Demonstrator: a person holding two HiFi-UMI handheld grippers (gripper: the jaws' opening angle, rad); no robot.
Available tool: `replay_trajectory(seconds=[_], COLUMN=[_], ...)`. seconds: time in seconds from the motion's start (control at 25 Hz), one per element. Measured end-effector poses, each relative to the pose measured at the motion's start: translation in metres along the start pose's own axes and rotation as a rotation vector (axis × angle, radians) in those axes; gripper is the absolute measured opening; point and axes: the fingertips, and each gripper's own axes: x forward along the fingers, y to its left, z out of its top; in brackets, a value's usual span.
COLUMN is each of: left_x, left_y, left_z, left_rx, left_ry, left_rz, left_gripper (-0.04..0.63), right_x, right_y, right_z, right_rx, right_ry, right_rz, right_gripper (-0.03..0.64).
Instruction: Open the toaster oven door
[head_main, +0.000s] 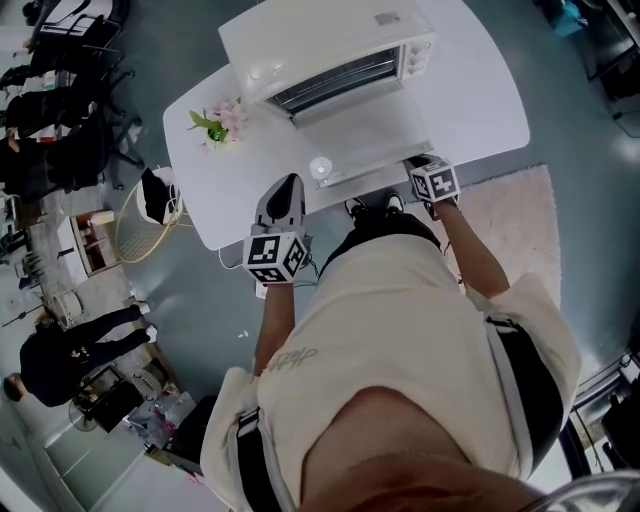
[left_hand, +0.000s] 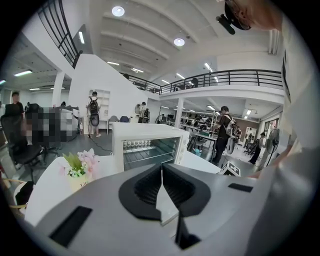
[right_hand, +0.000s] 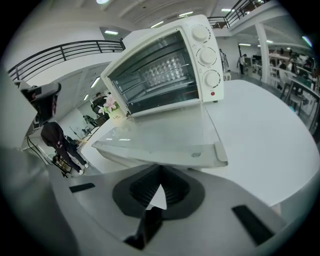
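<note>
Jaws of your left gripper and your right gripper are each pressed together on nothing; the toaster oven sits on the white table; its door already lies flat open just ahead of your right gripper; I judge the task done, nothing left.

1. Left gripper, just left of the head view's centre: fingers pressed together, empty, aimed toward the frame's top.
2. Right gripper, right of centre: fingers likewise closed, empty.
</note>
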Motion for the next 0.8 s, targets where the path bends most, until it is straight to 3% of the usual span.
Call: replay_trajectory(seconds=[0.8], left_x=[-0.01], left_y=[-0.014], left_z=[-0.021], left_rx=[-0.066], left_ry=[-0.009], left_rz=[0.069], left_gripper=[0.023], right_x=[0.017], right_y=[-0.002], right_z=[-0.011], right_rx=[-0.044], right_ry=[0.043], right_rz=[0.017], right_gripper=[0.006])
